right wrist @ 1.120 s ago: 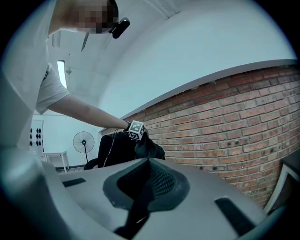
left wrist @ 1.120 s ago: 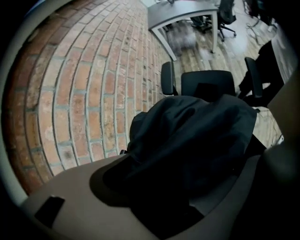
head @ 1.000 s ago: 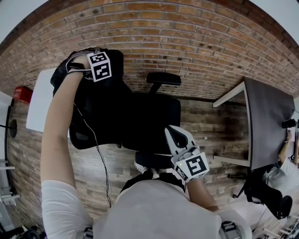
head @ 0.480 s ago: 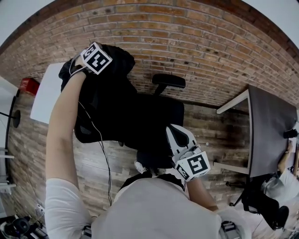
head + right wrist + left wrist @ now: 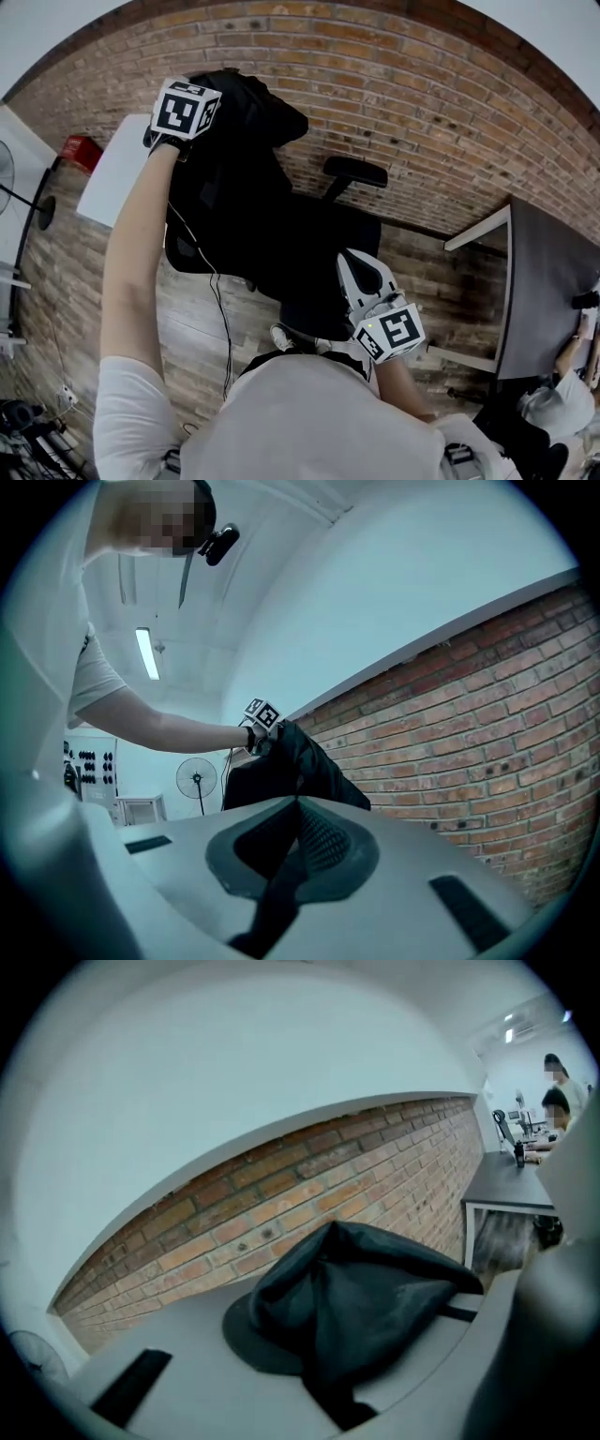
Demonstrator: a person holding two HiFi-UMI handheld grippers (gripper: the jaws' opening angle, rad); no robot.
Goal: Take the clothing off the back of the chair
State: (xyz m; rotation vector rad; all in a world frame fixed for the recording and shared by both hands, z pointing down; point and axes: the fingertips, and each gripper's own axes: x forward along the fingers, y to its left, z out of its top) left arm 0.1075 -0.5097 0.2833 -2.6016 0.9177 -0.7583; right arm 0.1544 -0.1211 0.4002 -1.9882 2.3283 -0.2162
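**Operator:** Head view first. What's changed?
**Spotter:** Your left gripper [image 5: 187, 111] has come up from the top of the chair [image 5: 319, 248] and carries the jacket [image 5: 234, 178] with it. The top of it is bunched high against the wall [image 5: 403, 84]. The lower part looks still draped on the chair's back, so I'd judge it about half off. Your right gripper [image 5: 362, 274] sits low at the front of the chair, well apart from the cloth.

**Operator:** Left gripper view?
**Spotter:** Your jaws are clamped on a fold of the jacket [image 5: 361, 1302], and black cloth bulges out ahead of them. The wall [image 5: 309, 1185] is behind it, so don't push forward.

**Operator:** Right gripper view?
**Spotter:** Those jaws are together with nothing between them. Past them you see your left gripper [image 5: 261, 716] holding the jacket [image 5: 291, 761] aloft.

**Operator:** Room to move?
**Spotter:** The wall is close behind the chair, and an armrest [image 5: 354, 172] sticks out on its right. A table [image 5: 553, 272] edge lies farther right, and a white top [image 5: 112, 178] at left. The open floor [image 5: 178, 319] is on your side. I'd lift higher, then draw back toward yourself.
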